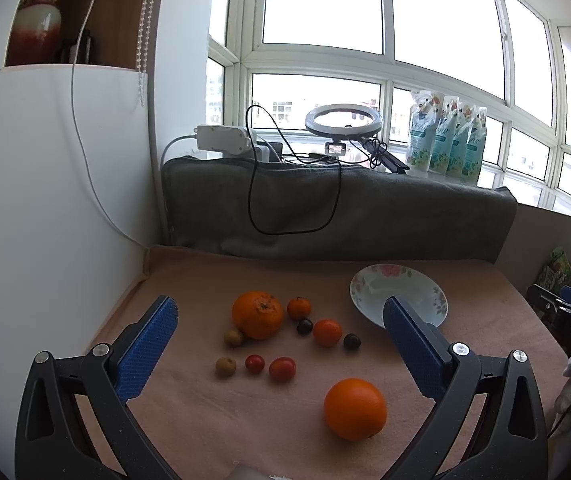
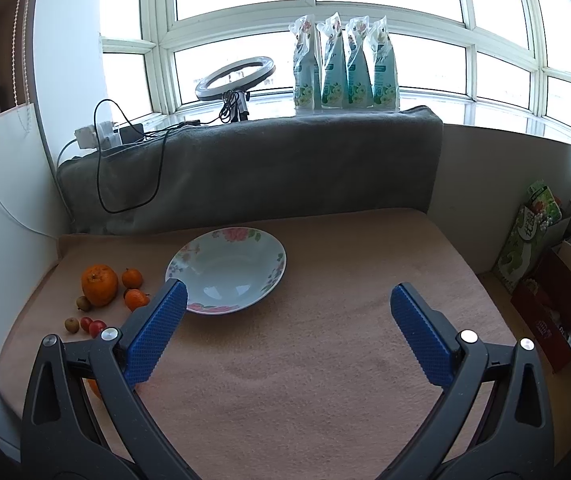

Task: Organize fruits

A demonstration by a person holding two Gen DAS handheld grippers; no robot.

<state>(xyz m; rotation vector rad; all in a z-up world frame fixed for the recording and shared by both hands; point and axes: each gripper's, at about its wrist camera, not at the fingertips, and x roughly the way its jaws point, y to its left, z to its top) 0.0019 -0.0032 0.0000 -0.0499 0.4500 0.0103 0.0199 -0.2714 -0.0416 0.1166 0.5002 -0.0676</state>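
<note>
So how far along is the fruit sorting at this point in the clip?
Nothing looks done yet: the flowered bowl is empty. Nothing is in hand either; the left gripper and right gripper are both open and hold nothing. All the fruit is left on the cloth: the smooth orange, the bumpy orange, two small tangerines, two red tomatoes and the small dark and brownish fruits.

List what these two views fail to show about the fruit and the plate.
- Smooth orange, right wrist view: hidden behind the right gripper's left finger, only a sliver shows.
- Plate, left wrist view: near rim covered by the left gripper's right finger.
- Two dark fruits, left wrist view: too small to identify.
- Pouches, right wrist view: print too small to read.
</note>
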